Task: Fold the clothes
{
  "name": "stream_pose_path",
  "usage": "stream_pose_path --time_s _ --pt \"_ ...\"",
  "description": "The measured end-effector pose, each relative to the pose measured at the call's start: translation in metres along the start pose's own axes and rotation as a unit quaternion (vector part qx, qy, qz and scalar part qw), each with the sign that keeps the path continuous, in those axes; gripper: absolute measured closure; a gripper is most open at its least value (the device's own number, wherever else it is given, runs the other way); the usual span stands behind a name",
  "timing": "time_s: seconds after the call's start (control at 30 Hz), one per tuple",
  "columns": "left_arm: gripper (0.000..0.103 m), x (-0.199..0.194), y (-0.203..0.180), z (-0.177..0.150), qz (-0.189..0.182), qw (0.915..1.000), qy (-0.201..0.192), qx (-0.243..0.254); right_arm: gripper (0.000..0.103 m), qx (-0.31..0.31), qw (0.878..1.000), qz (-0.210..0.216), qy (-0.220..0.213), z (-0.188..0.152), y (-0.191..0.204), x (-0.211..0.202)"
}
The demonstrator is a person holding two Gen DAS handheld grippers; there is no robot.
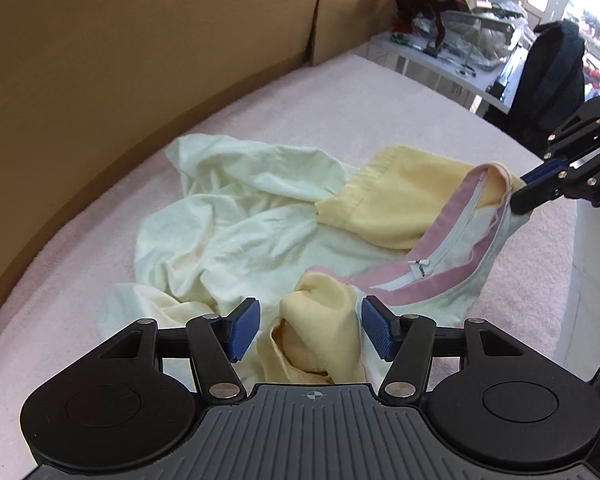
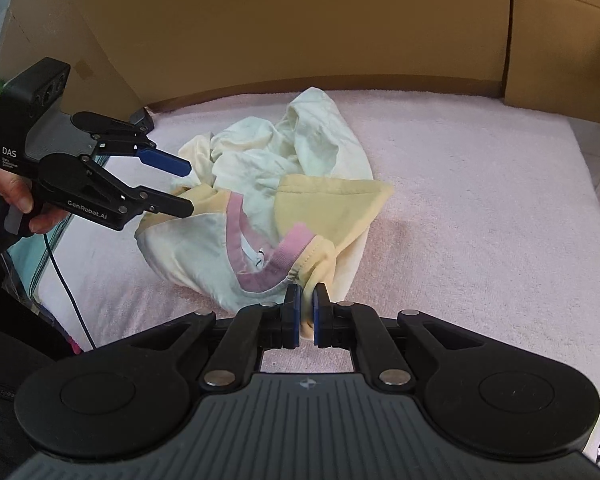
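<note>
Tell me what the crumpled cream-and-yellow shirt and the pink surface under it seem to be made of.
Cream-and-yellow shirt: looks like soft matte cotton jersey, falling in loose creases; its pink collar seems ribbed knit. Pink surface: probably terry towelling, with a nubbly, dull pile.

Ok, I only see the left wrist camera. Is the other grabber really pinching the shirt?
Observer: Yes. In the right wrist view the right gripper is shut on a yellow fold of the shirt, just below the pink collar.
Operator: Who's holding my grabber?
Observer: A hand is wrapped around the handle of the left gripper, whose jaws stand open.
Operator: Is anything hanging off it?
Observer: A black cable hangs down below that handle.
</note>
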State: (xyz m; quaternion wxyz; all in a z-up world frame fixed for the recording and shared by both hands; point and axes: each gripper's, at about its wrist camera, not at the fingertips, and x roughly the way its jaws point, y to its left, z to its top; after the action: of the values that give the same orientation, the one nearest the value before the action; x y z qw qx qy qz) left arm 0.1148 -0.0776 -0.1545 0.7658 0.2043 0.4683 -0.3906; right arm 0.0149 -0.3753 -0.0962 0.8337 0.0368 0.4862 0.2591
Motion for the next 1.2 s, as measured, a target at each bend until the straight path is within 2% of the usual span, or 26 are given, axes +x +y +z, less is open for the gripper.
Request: stream_pose_path --time_s 0.03,0.07,0.17,0.2,0.23,0.37,0.5,0.57,0.63,0.7,0.77,0.83,0.87,0.93,1.0,1.07,1.13,1.2 --pt "0.038 0.007 0.001 0.0 -0.004 0.9999 0.01 0.001 0.096 0.004 1.0 -0.003 0.001 -0.001 0.0 0.001" --pt "0.048 0.013 0.002 -0.001 -0.006 0.9998 0.017 -0.001 0.096 0.005 1.0 -0.007 0.002 -0.002 0.0 0.003" --pt "0.085 0.018 0.005 -0.004 -0.006 0.9997 0.019 -0.016 0.096 0.01 1.0 -0.013 0.004 -0.005 0.0 0.006" --pt "0.088 0.015 0.005 -0.004 -0.007 0.9997 0.01 -0.021 0.096 0.014 1.0 -0.014 0.003 -0.006 -0.001 0.006" --pt "0.096 0.009 0.004 -0.005 -0.006 0.9997 -0.001 -0.024 0.096 0.018 1.0 -0.015 0.001 -0.005 -0.001 0.006" --pt "0.099 -0.022 -0.008 -0.001 0.03 0.9981 -0.05 -0.02 0.096 0.028 0.999 -0.017 -0.025 0.001 -0.001 -0.004" --pt "0.1 -0.069 -0.008 0.011 0.08 0.989 -0.12 -0.031 0.096 0.032 0.995 -0.024 -0.091 0.023 0.003 -0.026" --pt "0.1 -0.101 -0.005 0.022 0.11 0.9797 -0.163 -0.039 0.096 0.024 0.991 -0.025 -0.133 0.04 0.009 -0.043" --pt "0.1 -0.142 -0.002 0.033 0.143 0.965 -0.214 -0.049 0.096 0.009 0.983 -0.026 -0.179 0.059 0.018 -0.065" --pt "0.1 -0.184 -0.002 0.043 0.174 0.9456 -0.269 -0.056 0.096 -0.009 0.972 -0.022 -0.233 0.079 0.03 -0.091" --pt "0.1 -0.225 -0.005 0.052 0.202 0.9241 -0.318 -0.062 0.096 -0.033 0.956 -0.023 -0.292 0.099 0.046 -0.119" --pt "0.1 -0.255 -0.008 0.057 0.225 0.9058 -0.353 -0.068 0.096 -0.058 0.939 -0.029 -0.338 0.113 0.059 -0.143" --pt "0.1 -0.265 -0.009 0.058 0.23 0.9002 -0.363 -0.071 0.096 -0.07 0.93 -0.032 -0.36 0.121 0.065 -0.155" --pt "0.1 -0.278 -0.009 0.058 0.237 0.8917 -0.376 -0.087 0.096 -0.086 0.923 -0.034 -0.374 0.131 0.072 -0.167" --pt "0.1 -0.278 -0.011 0.054 0.232 0.8929 -0.373 -0.098 0.096 -0.091 0.922 -0.028 -0.375 0.134 0.076 -0.17" --pt "0.099 -0.27 -0.017 0.049 0.233 0.8986 -0.358 -0.101 0.098 -0.097 0.924 -0.028 -0.369 0.132 0.08 -0.167" --pt "0.099 -0.258 -0.024 0.043 0.231 0.907 -0.337 -0.104 0.1 -0.087 0.931 -0.035 -0.353 0.131 0.077 -0.157" --pt "0.098 -0.243 -0.032 0.038 0.228 0.9157 -0.314 -0.105 0.1 -0.066 0.943 -0.023 -0.325 0.128 0.071 -0.146"
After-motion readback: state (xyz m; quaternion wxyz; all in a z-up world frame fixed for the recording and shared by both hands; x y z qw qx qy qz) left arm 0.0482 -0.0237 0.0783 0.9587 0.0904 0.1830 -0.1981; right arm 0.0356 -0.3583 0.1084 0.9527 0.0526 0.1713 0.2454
